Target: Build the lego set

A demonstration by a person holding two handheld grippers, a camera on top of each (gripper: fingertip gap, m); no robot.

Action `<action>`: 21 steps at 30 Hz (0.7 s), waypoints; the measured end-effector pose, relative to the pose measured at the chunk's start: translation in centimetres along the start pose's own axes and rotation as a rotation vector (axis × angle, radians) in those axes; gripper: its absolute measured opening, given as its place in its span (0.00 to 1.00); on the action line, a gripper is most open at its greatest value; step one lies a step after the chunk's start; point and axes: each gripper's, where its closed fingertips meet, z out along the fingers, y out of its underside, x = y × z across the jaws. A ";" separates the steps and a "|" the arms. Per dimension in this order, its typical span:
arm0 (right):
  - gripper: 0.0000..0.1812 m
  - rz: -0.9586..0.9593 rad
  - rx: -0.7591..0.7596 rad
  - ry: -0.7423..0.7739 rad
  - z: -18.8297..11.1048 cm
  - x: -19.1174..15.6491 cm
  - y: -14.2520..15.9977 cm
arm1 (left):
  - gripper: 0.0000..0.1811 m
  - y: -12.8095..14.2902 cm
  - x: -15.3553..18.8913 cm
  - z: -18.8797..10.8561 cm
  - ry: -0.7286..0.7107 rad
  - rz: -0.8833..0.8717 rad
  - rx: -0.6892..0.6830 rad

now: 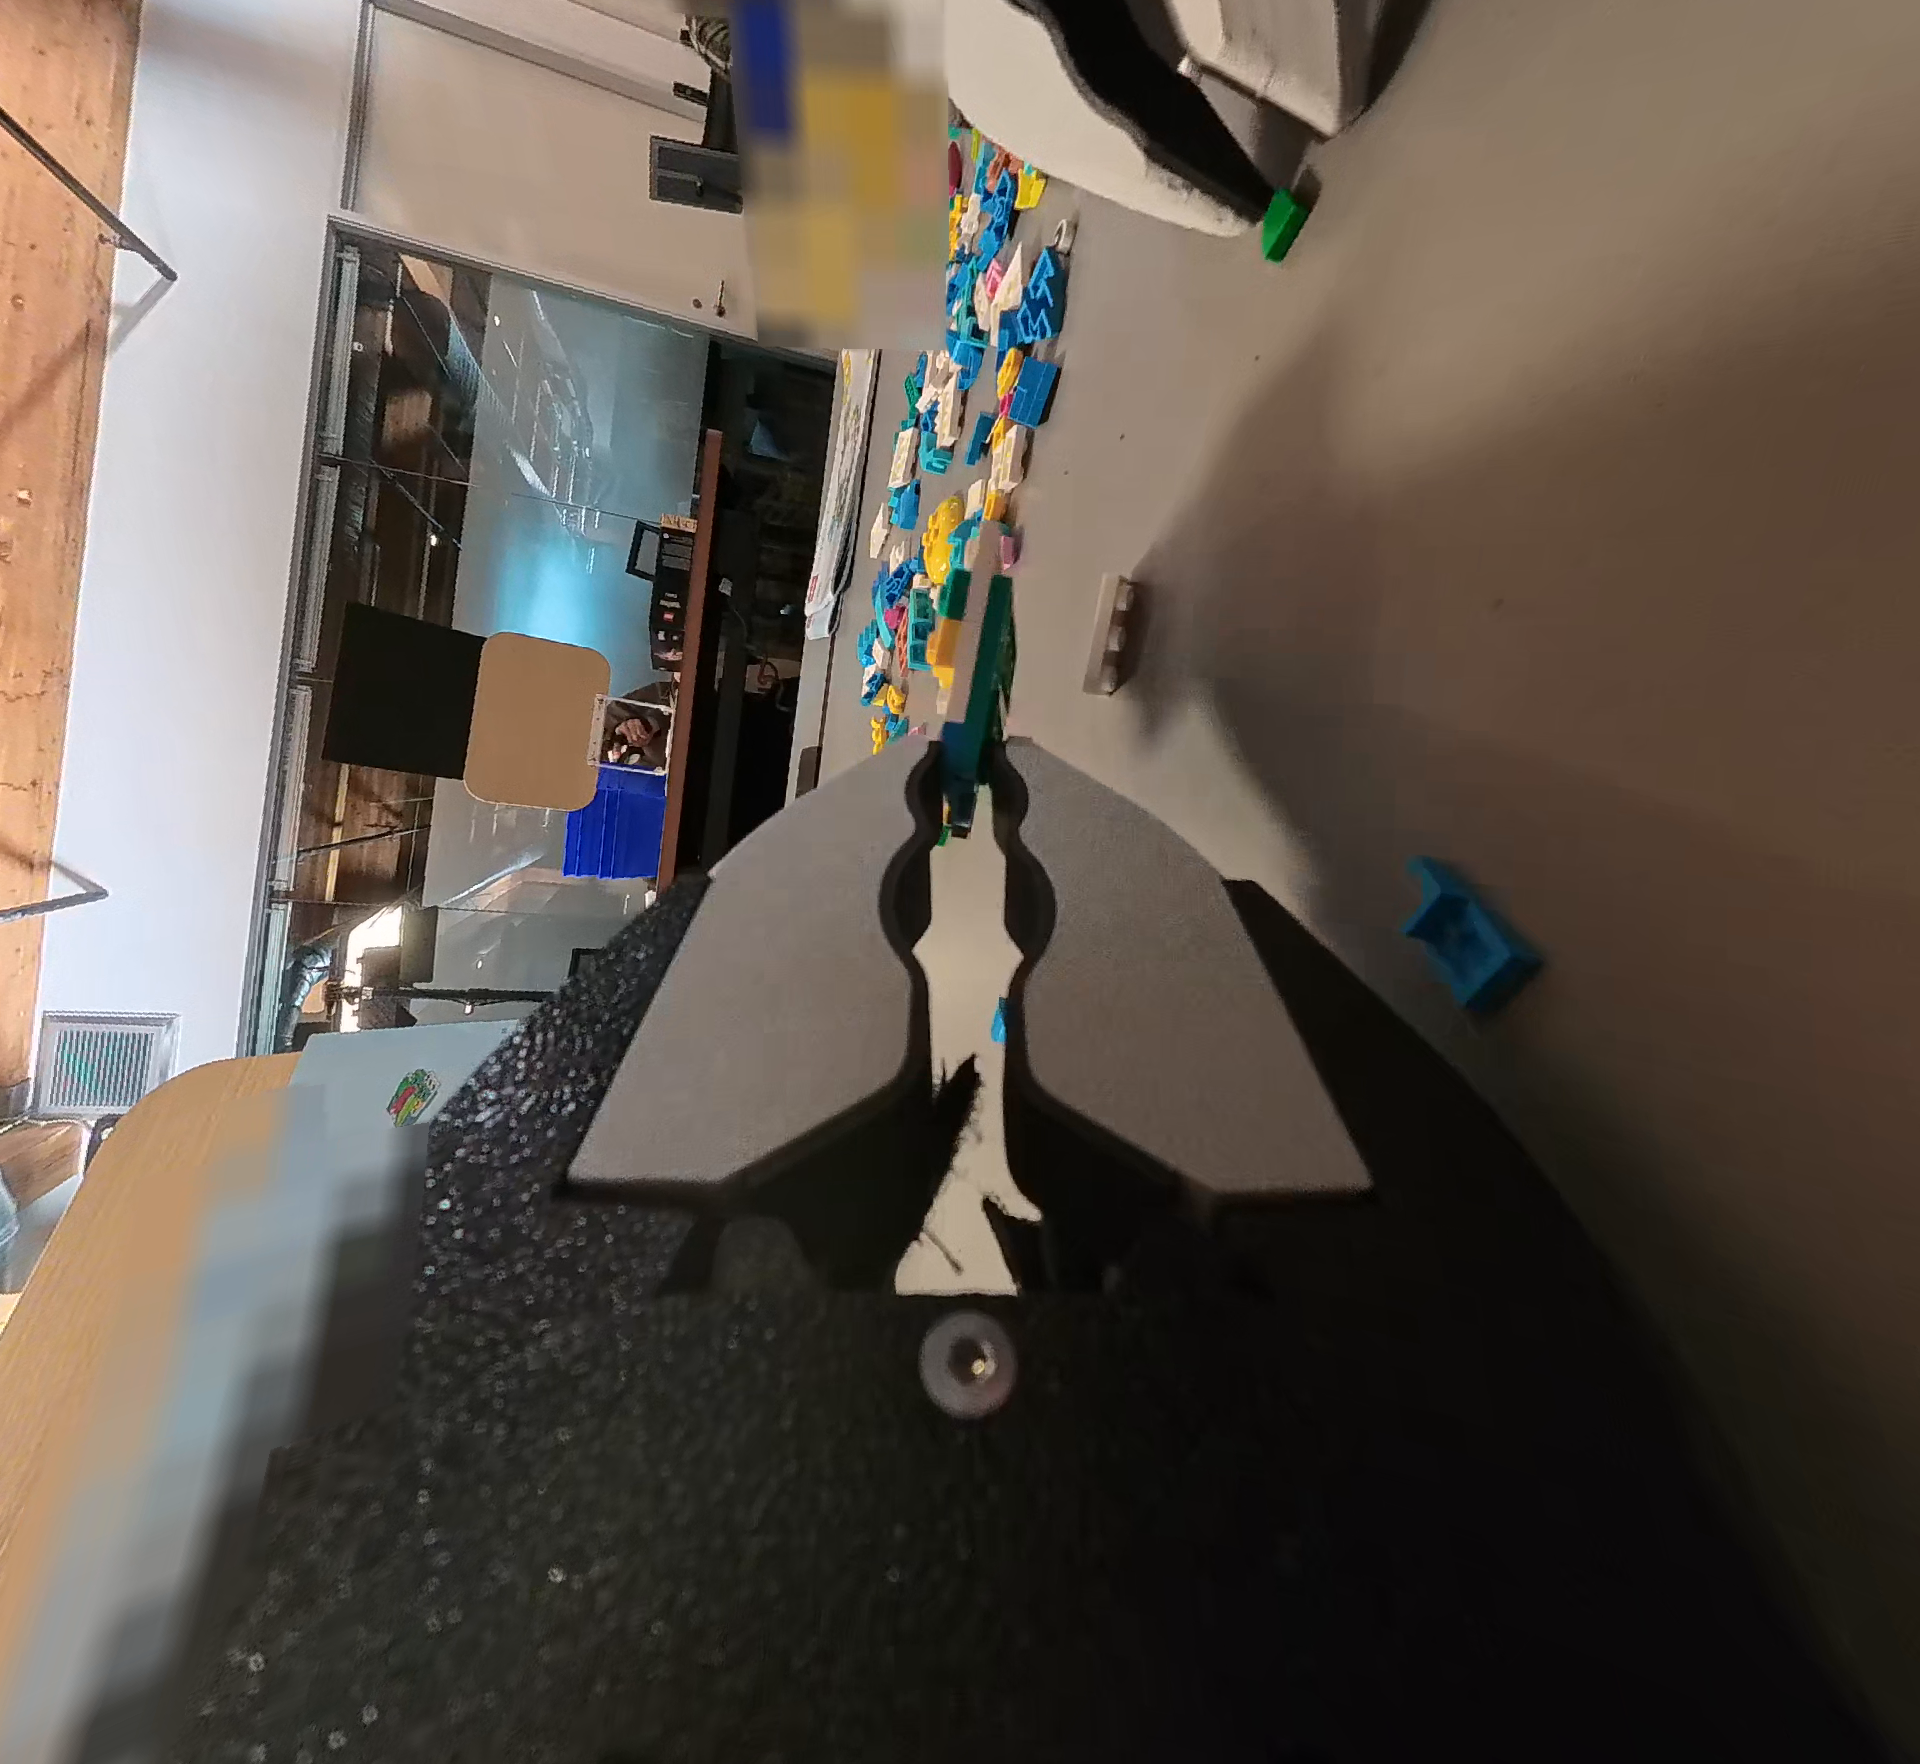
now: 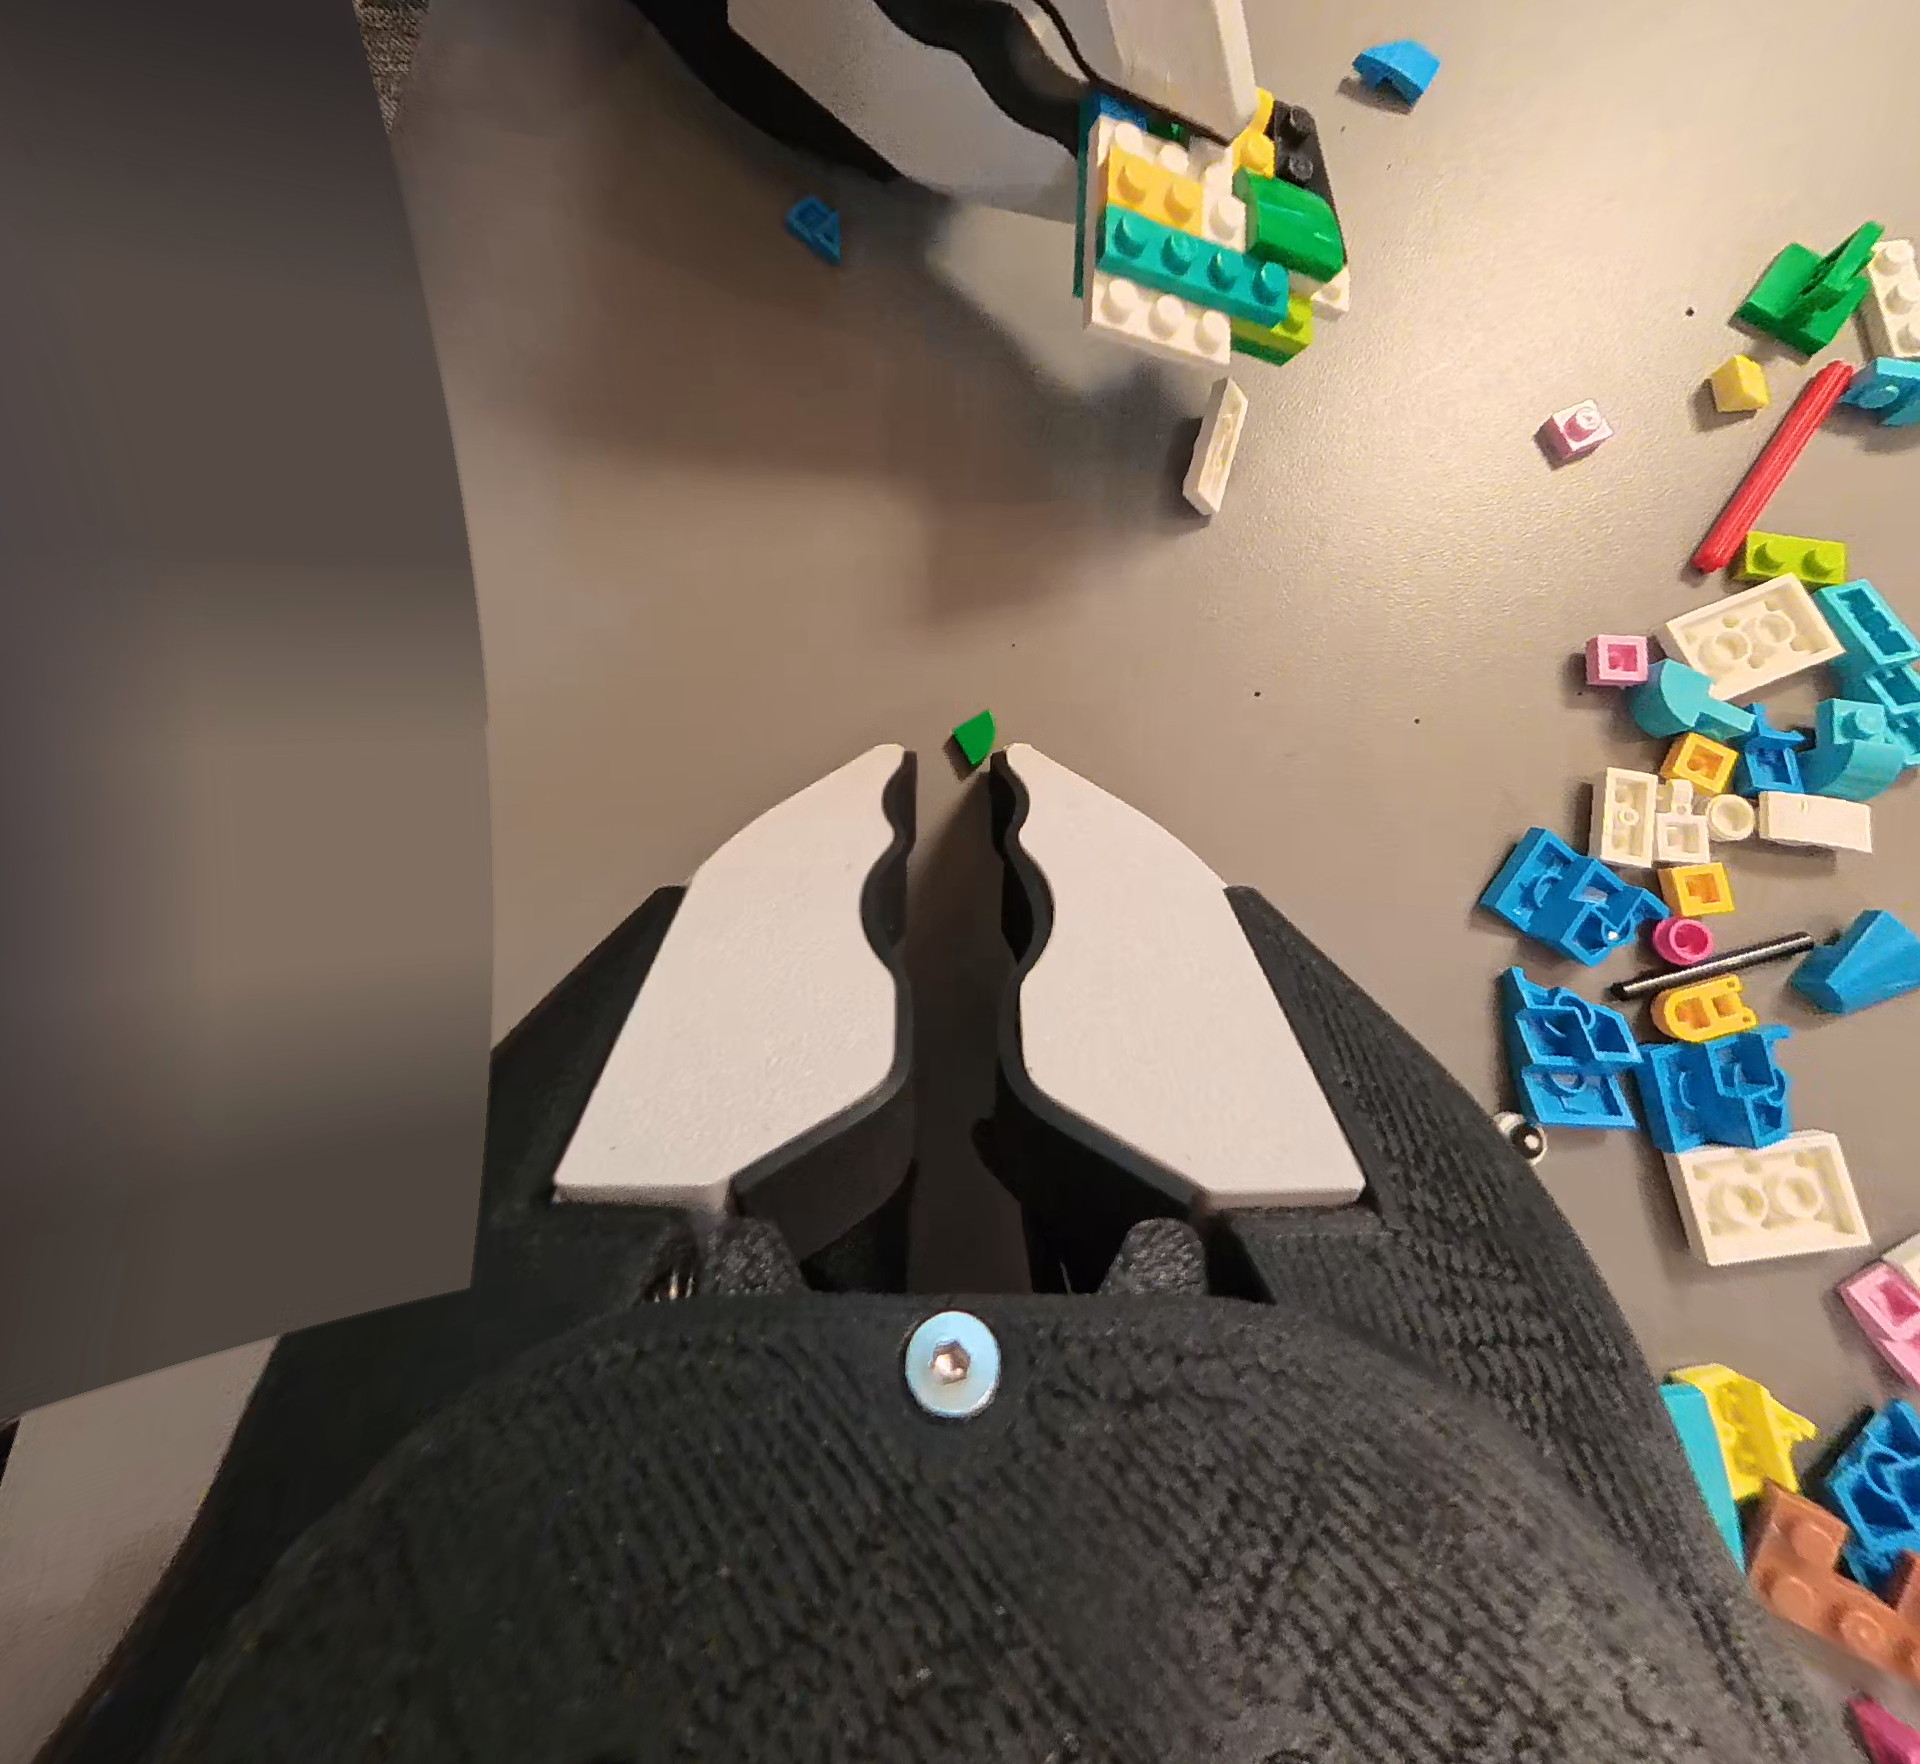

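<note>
Right wrist view: left gripper point(image 2: 1195, 125) clamped the partial model point(image 2: 1195, 249); right gripper point(image 2: 954, 764) pinched a green piece point(image 2: 974, 738); loose bricks point(image 2: 1704, 893) at 3 o'clock remained.

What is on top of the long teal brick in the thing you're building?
On the built model the teal brick has bare studs on top. A yellow brick sits beside it, a green curved piece at its end. What lies under it is hidden.
</note>
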 end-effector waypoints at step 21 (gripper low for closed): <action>0.08 0.345 0.006 0.308 -0.3 0.4 0.2 | 0.04 0.0 0.1 0.1 0.006 -0.004 0.001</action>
